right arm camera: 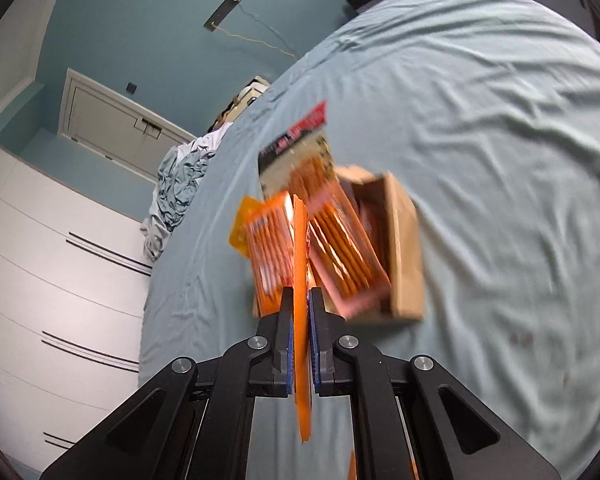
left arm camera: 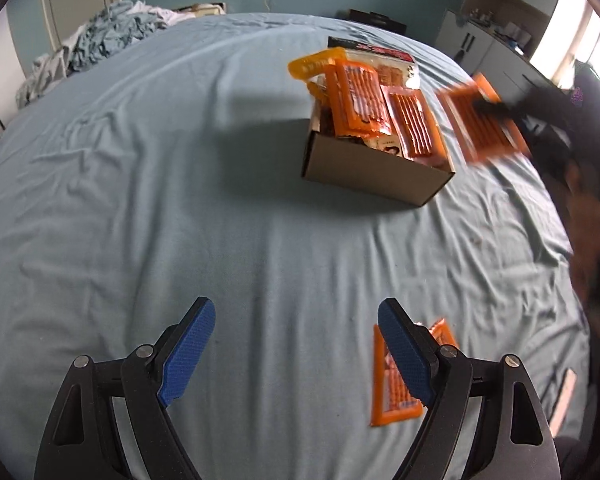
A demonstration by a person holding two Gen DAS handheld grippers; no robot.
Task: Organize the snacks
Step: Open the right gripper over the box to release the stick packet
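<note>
A bed (left arm camera: 148, 184) under a pale blue sheet fills both views, its cloth creased all over. At the far corner lies a crumpled heap of bedding (left arm camera: 108, 36), with white drawers (right arm camera: 52, 264) along the wall beside it. Near the middle of the bed sits an open cardboard box (left arm camera: 364, 168), already stuffed with orange snack packs (left arm camera: 356, 100) standing on edge; a taller pack with a red and black header (right arm camera: 296, 148) rises at its far side.

The right tool (right arm camera: 300, 300) is clamped narrow on 1 flat orange pack (right arm camera: 300, 264), seen edge-on between its blue pads, held in the air just short of the box. In the left wrist view that same pack (left arm camera: 484, 120) appears blurred to the right of the box — the tool behind it is only a dark smear.

The left tool (left arm camera: 296, 344) hangs wide over bare sheet, nothing between its pads. Just beside its right finger (left arm camera: 406, 356), 1 more orange pack (left arm camera: 384, 396) lies flat on the bed — partly hidden by that finger.
</note>
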